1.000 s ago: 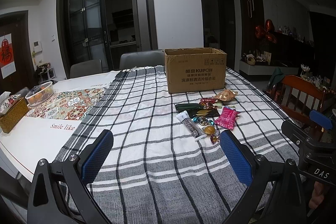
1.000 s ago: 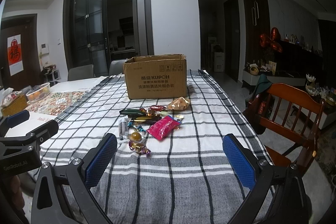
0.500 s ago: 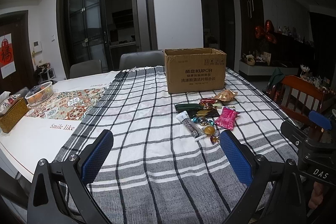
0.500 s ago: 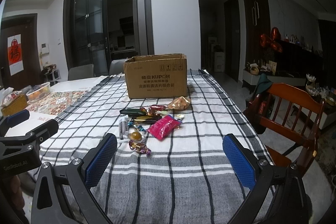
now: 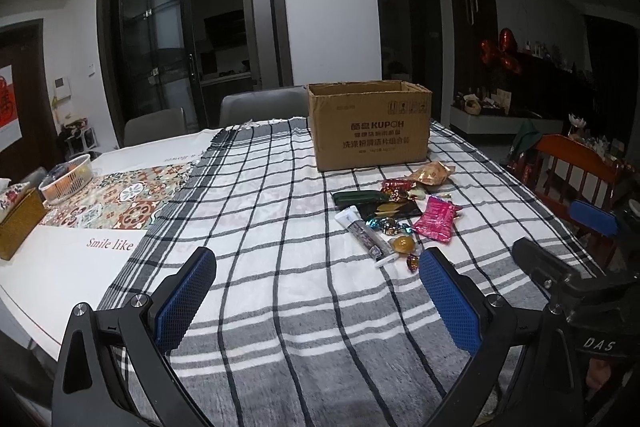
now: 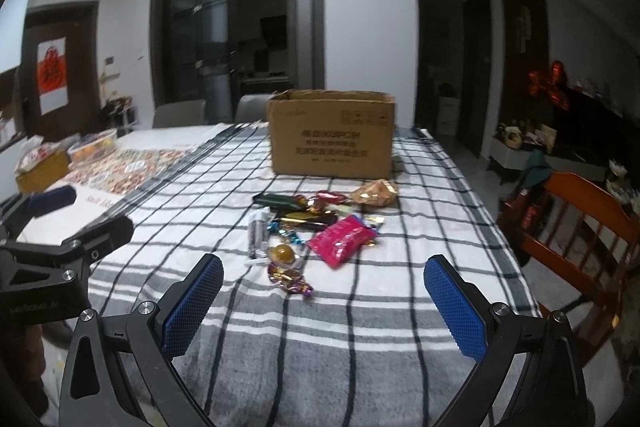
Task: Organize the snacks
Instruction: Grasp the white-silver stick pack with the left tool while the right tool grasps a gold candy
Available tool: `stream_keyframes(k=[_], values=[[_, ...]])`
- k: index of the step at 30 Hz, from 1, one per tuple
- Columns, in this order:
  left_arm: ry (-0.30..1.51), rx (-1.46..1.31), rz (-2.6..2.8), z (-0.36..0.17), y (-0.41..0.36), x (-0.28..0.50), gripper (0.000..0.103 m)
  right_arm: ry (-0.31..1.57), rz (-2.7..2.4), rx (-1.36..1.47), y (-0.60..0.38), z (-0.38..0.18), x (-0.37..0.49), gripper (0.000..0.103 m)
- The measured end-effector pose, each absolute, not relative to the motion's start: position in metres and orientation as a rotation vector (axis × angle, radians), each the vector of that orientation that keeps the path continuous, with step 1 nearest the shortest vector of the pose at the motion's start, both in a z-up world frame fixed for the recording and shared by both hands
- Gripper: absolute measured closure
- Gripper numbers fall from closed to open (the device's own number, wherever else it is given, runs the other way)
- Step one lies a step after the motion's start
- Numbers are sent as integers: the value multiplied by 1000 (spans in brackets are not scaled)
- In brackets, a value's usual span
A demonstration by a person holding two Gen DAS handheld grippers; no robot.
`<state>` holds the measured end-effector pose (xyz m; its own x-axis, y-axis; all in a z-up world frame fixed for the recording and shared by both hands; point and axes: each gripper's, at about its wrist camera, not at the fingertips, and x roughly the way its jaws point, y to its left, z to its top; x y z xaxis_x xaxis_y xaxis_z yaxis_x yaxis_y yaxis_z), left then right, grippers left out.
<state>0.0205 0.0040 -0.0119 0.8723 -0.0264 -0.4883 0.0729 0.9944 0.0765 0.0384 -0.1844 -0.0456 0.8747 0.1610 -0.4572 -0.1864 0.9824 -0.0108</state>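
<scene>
Several snacks lie in a loose pile on the checked tablecloth (image 5: 260, 227): a pink packet (image 5: 437, 218) (image 6: 342, 237), a gold packet (image 5: 432, 173) (image 6: 374, 193), a dark green bar (image 5: 356, 197) (image 6: 278, 201), a clear tube (image 5: 362, 231), a lollipop (image 6: 282, 254) and small wrapped sweets (image 6: 290, 279). An open cardboard box (image 5: 370, 125) (image 6: 332, 133) stands just behind them. My left gripper (image 5: 316, 297) is open and empty, near the table's front, left of the pile. My right gripper (image 6: 324, 301) is open and empty, just short of the pile.
A patterned mat (image 5: 116, 197), a white basket (image 5: 68, 179) and a wicker tissue box (image 5: 18, 223) sit at the table's left. A wooden chair (image 6: 576, 227) stands at the right edge. Grey chairs (image 5: 260, 109) stand behind the table.
The right gripper has moved forward and swung left, bringing the snack pile nearer and between its fingers. The left gripper has barely moved.
</scene>
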Motion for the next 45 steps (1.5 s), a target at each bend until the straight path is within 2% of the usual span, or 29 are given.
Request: stream_keyframes(k=[2, 4, 9, 11, 13, 18, 21, 25, 34, 36, 45], values=[[523, 97, -60, -14, 5, 28, 1, 489, 213, -71, -181, -47, 46, 3], [543, 92, -74, -16, 5, 36, 6, 520, 263, -71, -176, -50, 57, 9], [582, 108, -86, -22, 7, 61, 9, 601, 304, -76, -167, -67, 91, 26], [608, 118, -111, -24, 8, 74, 12, 632, 310, -78, -164, -75, 101, 29], [638, 121, -142, -27, 8, 86, 18, 662, 320, -72, -162, -81, 109, 37], [695, 121, -187, -34, 2, 112, 24, 719, 372, -53, -156, -94, 124, 46], [750, 84, -223, -42, -1, 129, 33, 744, 386, -57, -154, -102, 133, 52], [834, 31, -264, -55, -6, 151, 41, 783, 403, -35, -157, -111, 145, 59], [911, -2, -261, -79, -26, 187, 53, 811, 412, 10, -162, -121, 154, 60], [924, -3, -250, -84, -30, 191, 55, 816, 418, 14, -162, -122, 155, 67], [975, -39, -206, -103, -35, 214, 62, 860, 440, 48, -164, -130, 161, 67]])
